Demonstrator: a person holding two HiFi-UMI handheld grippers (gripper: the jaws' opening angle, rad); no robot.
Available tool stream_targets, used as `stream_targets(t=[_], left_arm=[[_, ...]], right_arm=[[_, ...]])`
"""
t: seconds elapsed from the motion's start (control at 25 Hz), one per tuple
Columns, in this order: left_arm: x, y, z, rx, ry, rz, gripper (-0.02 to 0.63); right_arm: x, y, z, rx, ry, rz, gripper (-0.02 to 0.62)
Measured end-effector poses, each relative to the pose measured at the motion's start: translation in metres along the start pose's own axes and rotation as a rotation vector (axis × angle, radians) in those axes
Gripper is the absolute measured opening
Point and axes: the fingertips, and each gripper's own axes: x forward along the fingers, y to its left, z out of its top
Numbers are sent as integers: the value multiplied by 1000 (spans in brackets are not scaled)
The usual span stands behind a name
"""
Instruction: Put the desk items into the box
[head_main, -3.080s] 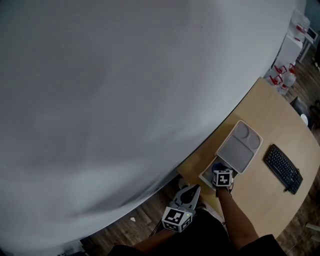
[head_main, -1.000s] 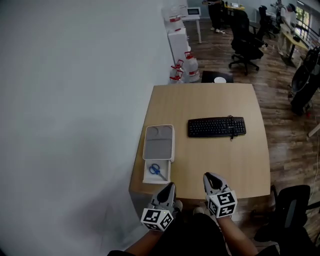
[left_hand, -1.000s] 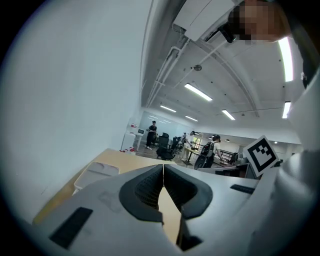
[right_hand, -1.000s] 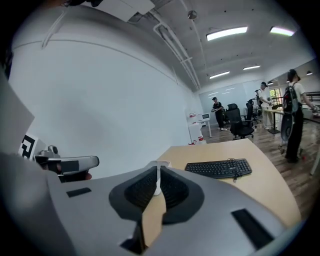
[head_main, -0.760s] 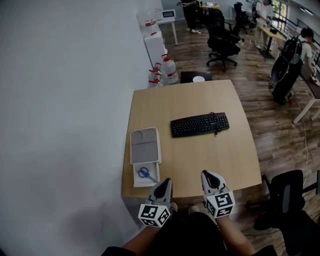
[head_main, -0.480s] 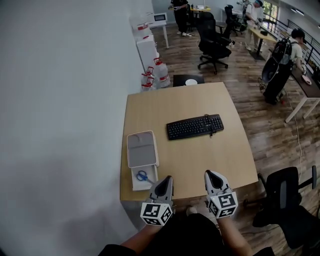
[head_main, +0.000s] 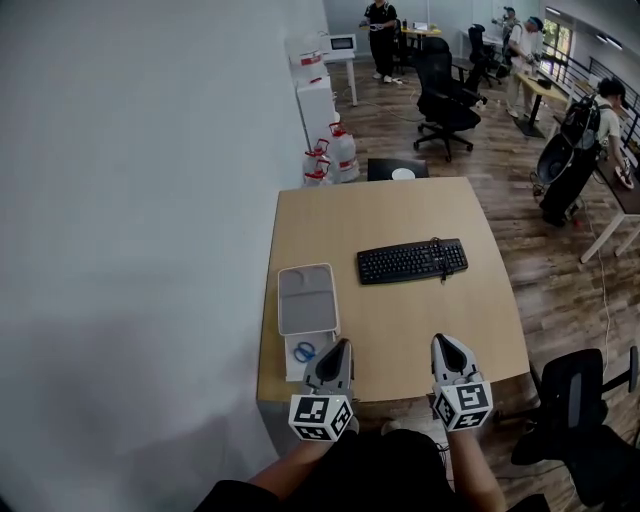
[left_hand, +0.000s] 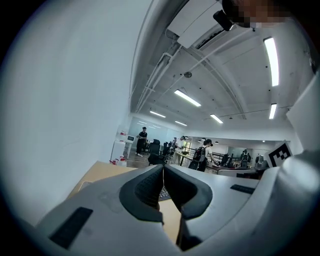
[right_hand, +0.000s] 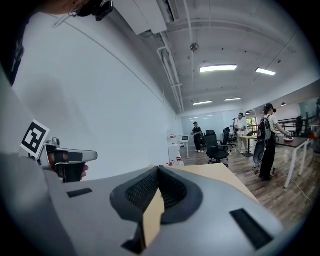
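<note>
A white box (head_main: 292, 372) stands at the left near edge of the wooden table (head_main: 400, 210), with blue scissors (head_main: 304, 351) inside. Its grey lid (head_main: 307, 298) lies just behind it. A black keyboard (head_main: 412, 261) lies mid-table. Both grippers hover over the near edge, pointing level across the table. My left gripper (head_main: 336, 348) is shut and empty, just right of the box; its tips meet in the left gripper view (left_hand: 163, 167). My right gripper (head_main: 442, 343) is likewise shut and empty, its tips together in the right gripper view (right_hand: 158, 169).
A white wall runs along the table's left side. Water bottles (head_main: 330, 160) and a dark stool with a white round thing (head_main: 403, 174) stand beyond the far edge. A black office chair (head_main: 585, 400) is at the near right. People and more chairs are far back.
About three seconds ago my right gripper was at the box by the scissors. Since then both grippers have hung shut over the near edge, and the head view has swung about.
</note>
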Motion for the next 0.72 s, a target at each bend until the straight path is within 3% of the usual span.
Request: stream_targets(t=[0.72], left_arm=[[-18,64,5,6,-9,41,15]], right_arm=[[21,46,7,-36,-36,1,60]])
